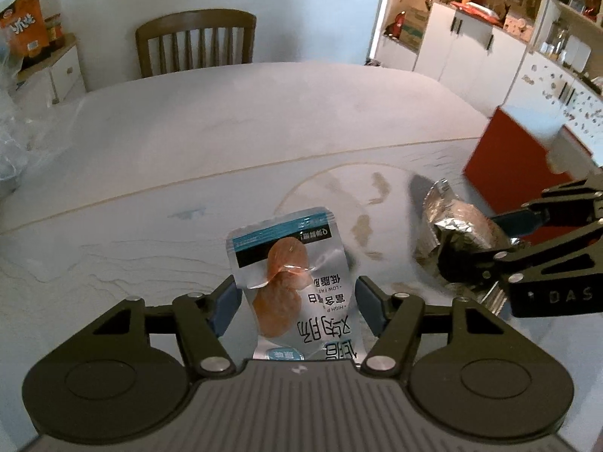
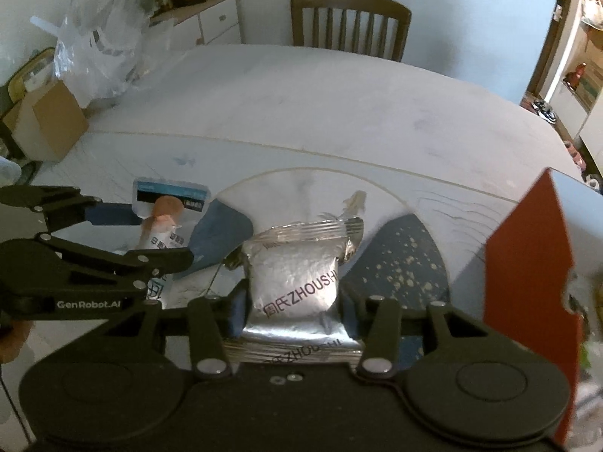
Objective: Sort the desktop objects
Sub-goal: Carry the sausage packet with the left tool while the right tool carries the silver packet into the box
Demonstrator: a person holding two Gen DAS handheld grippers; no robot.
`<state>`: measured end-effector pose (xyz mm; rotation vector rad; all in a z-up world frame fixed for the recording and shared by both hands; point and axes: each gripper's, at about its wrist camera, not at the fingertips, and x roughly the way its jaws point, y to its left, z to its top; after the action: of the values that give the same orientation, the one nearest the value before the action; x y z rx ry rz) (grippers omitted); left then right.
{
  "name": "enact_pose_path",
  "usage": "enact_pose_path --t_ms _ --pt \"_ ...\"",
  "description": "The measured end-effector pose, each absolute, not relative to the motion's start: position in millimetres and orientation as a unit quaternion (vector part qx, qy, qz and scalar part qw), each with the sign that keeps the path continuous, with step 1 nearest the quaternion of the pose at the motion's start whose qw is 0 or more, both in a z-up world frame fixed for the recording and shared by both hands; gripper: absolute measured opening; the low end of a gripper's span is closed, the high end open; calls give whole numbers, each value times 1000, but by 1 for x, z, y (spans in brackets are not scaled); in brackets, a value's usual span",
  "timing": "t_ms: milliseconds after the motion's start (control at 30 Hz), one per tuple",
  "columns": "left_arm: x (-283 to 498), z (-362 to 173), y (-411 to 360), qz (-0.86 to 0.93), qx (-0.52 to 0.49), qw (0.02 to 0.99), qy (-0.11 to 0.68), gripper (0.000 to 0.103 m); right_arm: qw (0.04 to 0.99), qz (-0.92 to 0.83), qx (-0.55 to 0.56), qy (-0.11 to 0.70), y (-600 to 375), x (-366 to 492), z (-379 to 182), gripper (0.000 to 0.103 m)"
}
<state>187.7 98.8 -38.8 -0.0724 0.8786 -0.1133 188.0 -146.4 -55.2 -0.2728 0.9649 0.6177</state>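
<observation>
My left gripper (image 1: 294, 301) is shut on a clear sausage snack packet (image 1: 290, 275) with a teal band, held upright above the white table (image 1: 226, 143). The packet also shows in the right wrist view (image 2: 166, 222), with the left gripper (image 2: 150, 233) at the left. My right gripper (image 2: 294, 301) is shut on a silver foil ZHOUSHI packet (image 2: 297, 275), held above the table. In the left wrist view that foil packet (image 1: 452, 226) and the right gripper (image 1: 490, 241) are at the right.
A wooden chair (image 1: 196, 41) stands at the table's far side. A red box (image 2: 531, 278) stands at the right. A cardboard box (image 2: 45, 124) and a clear plastic bag (image 2: 101, 52) sit at the table's left. White cabinets (image 1: 471, 45) stand at the back right.
</observation>
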Motion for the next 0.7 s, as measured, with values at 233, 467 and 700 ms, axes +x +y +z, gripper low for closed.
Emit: enact_pose_path --t_ms 233,467,700 --pt "173 -9 76 -83 -31 909 408 66 841 284 -109 447 -167 170 -34 47" --pt "166 16 56 -103 -31 910 400 66 853 272 -89 436 -195 153 -11 47" --pt "166 37 29 -129 -27 911 391 66 867 257 -68 421 -229 138 12 47"
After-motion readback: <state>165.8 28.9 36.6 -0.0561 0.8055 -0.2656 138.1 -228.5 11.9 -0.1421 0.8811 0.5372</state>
